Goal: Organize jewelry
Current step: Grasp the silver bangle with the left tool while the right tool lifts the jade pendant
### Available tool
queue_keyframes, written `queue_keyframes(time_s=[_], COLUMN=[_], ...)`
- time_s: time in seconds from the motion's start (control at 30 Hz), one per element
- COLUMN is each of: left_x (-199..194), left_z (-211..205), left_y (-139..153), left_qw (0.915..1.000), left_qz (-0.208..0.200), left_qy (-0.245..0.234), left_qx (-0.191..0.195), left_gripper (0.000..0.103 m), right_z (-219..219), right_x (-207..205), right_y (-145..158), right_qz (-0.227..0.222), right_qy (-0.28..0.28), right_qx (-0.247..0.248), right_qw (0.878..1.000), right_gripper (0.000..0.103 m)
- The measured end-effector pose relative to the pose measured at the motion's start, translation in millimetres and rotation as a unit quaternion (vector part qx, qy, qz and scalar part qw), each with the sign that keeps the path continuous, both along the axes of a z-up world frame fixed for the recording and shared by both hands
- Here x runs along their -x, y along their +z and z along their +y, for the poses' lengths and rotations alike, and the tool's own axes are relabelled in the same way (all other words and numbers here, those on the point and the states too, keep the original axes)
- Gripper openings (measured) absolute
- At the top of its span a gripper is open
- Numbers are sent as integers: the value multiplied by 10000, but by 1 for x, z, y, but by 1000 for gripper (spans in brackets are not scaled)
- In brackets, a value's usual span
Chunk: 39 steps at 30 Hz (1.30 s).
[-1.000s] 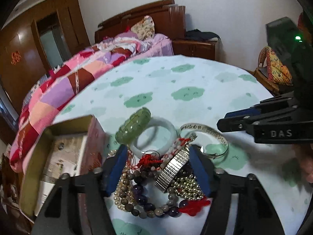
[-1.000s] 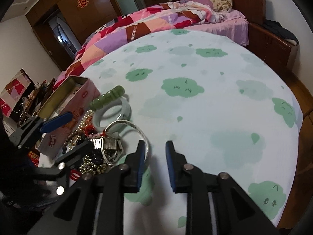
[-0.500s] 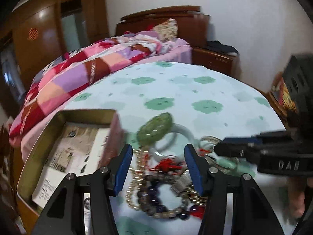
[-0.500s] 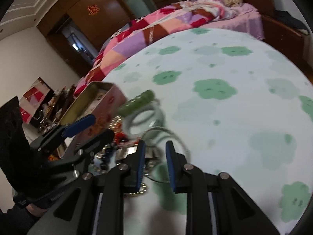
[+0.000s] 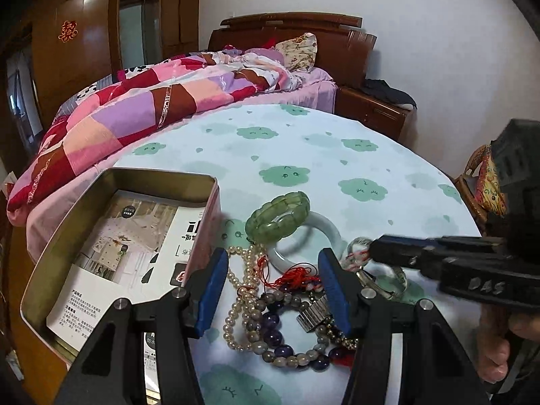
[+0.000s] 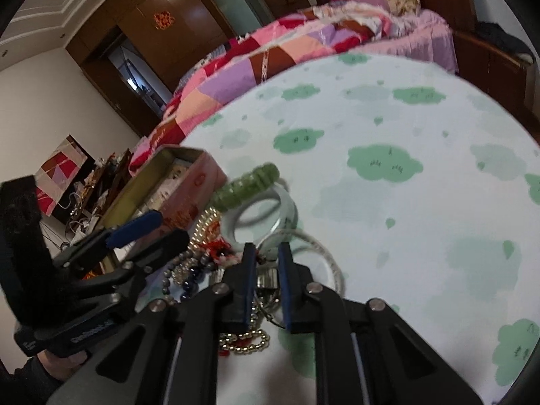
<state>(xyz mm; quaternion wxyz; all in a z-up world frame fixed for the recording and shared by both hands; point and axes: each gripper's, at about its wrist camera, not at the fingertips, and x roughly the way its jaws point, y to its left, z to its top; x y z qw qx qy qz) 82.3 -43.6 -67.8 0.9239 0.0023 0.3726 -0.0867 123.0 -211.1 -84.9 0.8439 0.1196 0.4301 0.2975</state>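
A heap of jewelry lies on the round table: a green stone bracelet [image 5: 278, 215], a pale jade bangle [image 5: 308, 239], pearl strands [image 5: 241, 287], a purple bead bracelet [image 5: 287, 347], a metal watch band [image 5: 314, 312] and silver bangles [image 5: 381, 270]. My left gripper [image 5: 273, 290] is open, its jaws straddling the heap just above it. My right gripper [image 6: 266, 256] is open with a narrow gap, its tips over the silver bangles [image 6: 303, 249] and the watch band [image 6: 266, 278]. It reaches in from the right in the left wrist view [image 5: 374, 253].
An open metal tin [image 5: 111, 182] with a printed leaflet [image 5: 135, 256] inside stands left of the heap; it also shows in the right wrist view [image 6: 175, 182]. The table has a cloud-print cloth [image 5: 337, 155]. A bed with a patchwork quilt [image 5: 141, 108] lies behind.
My left gripper pulled back and swung left, bringing the tin into fuller view. My right gripper moved left over the silver bangles and watch band, keeping its narrow gap.
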Motion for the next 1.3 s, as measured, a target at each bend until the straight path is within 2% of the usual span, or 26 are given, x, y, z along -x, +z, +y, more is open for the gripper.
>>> queue_keyframes(time_s=[0.23, 0.37, 0.5, 0.57, 0.67, 0.73, 0.77, 0.8, 0.87, 0.9, 1.1, 1.3], left_x=[-3, -5, -5, -7, -15, -18, -19, -20, -22, -22, -8, 9], left_z=[-9, -30, -51, -63, -72, -74, -75, -75, -75, -75, -73, -55], left_y=[-1, -6, -11, -16, -26, -28, -28, -28, -28, -26, -10, 22], left_qw=[9999, 9990, 9972, 9955, 9932, 9929, 9925, 9924, 9924, 9924, 9944, 9964], left_qz=[41, 165, 290, 429, 660, 685, 724, 746, 762, 745, 460, 54], left_qy=[-141, -418, -687, -816, -934, -943, -964, -967, -937, -959, -942, -842], left_qx=[-3, -33, -97, -218, -196, -233, -194, -176, -237, -203, -162, -4], left_gripper=[56, 56, 56, 56, 56, 56, 52, 35, 14, 7, 5, 5], right_z=[-27, -47, -69, -73, -71, -69, -71, -71, -73, -73, -69, -62], right_x=[8, 8, 1, -3, -5, -4, -2, -2, 0, 1, 3, 6], right_y=[41, 54, 55, 52, 47, 46, 48, 49, 52, 54, 59, 69], right_qz=[-498, -759, -744, -686, -657, -687, -729, -745, -794, -825, -909, -1035], right_qy=[-294, -757, -1057, -1075, -1046, -1057, -1069, -1064, -1062, -1062, -1026, -958], right_qx=[-219, -11, -35, -45, -21, 3, 5, -5, -6, -3, 8, -3], right_qw=[9981, 9942, 9916, 9918, 9923, 9920, 9916, 9915, 9912, 9909, 9906, 9900], right_gripper=[16, 16, 16, 16, 16, 16, 16, 16, 16, 16, 16, 16])
